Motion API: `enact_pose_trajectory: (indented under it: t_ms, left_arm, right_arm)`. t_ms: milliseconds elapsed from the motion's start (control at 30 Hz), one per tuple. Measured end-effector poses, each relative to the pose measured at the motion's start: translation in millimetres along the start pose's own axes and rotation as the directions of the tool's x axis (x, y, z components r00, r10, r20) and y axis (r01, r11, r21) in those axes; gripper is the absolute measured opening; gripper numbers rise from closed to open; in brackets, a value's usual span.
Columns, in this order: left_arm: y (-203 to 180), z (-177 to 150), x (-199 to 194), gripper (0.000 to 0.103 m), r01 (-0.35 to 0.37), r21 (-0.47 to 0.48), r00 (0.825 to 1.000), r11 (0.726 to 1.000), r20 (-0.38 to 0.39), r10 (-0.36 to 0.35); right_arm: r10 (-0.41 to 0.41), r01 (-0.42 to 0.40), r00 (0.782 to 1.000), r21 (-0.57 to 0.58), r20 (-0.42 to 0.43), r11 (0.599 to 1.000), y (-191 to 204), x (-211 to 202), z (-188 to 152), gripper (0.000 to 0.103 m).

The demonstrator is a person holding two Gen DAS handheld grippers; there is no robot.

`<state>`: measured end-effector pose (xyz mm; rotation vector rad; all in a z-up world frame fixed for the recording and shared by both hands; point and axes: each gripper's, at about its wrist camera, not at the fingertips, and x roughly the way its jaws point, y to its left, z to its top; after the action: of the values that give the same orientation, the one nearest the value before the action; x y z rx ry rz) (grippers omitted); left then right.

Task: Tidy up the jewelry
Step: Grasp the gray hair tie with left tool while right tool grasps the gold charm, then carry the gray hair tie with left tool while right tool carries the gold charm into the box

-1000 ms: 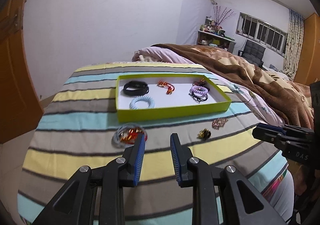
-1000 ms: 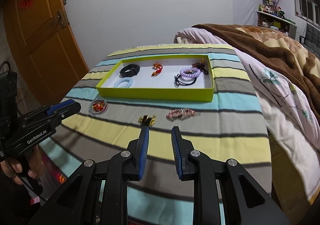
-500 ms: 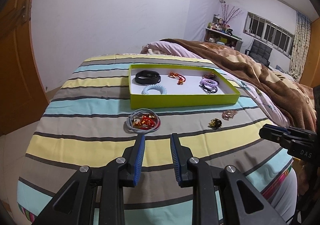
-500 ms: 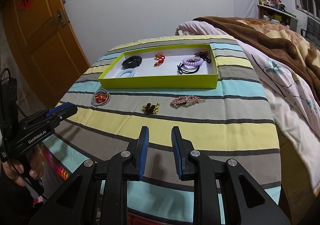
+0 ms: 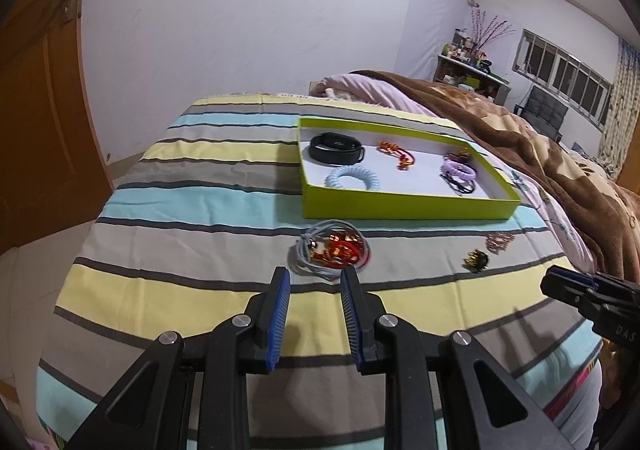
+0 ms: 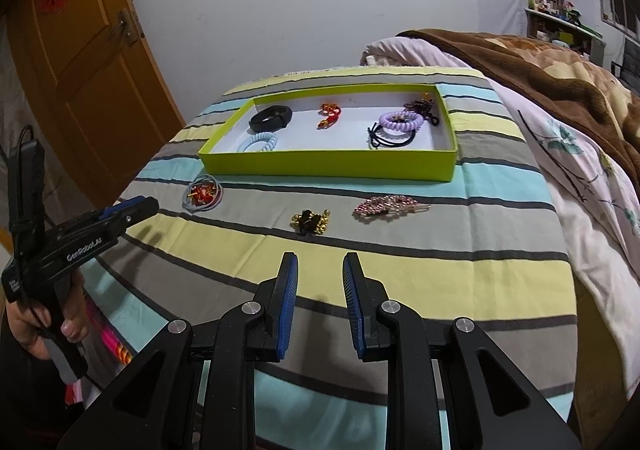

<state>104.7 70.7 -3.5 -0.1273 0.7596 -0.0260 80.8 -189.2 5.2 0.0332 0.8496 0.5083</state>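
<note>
Left hand-held gripper (image 5: 313, 277): jaws parted, nothing between them, hovering over the striped cover. The grey cord bundle with red and gold beads (image 5: 334, 248) lies just past the tips at 12 o'clock, slightly toward 1, apart from the pads. It is a loose coil, wider than deep, long axis running 9 to 3 across the gripper's line.

Right hand-held gripper (image 6: 319, 262): jaws also parted, empty. At its 12 o'clock sits the small black-and-gold clip (image 6: 311, 221); the pink rhinestone barrette (image 6: 387, 205) is at 1 o'clock, lying 9 to 3.

Green tray (image 5: 408, 206) at 12–1 o'clock beyond the bundle already holds bands and ties. Three pieces remain outside it.

Judgement: the left is nearer the bundle; a short forward-and-down reach should straddle it.
</note>
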Motion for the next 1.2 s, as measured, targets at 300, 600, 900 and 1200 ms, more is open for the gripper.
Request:
enact_pose_trajectory:
  t_ms: [300, 600, 900, 1200]
  left_arm:
    - [10, 11, 33, 0.026, -0.019, -0.016, 0.998, 1.000, -0.065, 0.018]
    - [12, 20, 60, 0.026, -0.018, -0.019, 0.994, 1.000, -0.111, 0.016]
    - [10, 23, 66, 0.007, -0.025, -0.008, 0.992, 1.000, -0.121, 0.024]
    - [10, 23, 56, 0.004, -0.005, -0.006, 0.997, 1.000, -0.081, 0.004]
  right_arm:
    - [0.013, -0.014, 0.999, -0.029, -0.031, 0.999, 6, 23, 8, 0.027]
    - [0.010, -0.013, 0.998, -0.054, -0.058, 0.998, 8, 46, 18, 0.040]
    - [-0.028, 0.018, 0.995, -0.095, -0.100, 0.995, 12, 69, 28, 0.040]
    - [-0.066, 0.053, 0.993, -0.126, -0.099, 0.991, 15, 71, 26, 0.022]
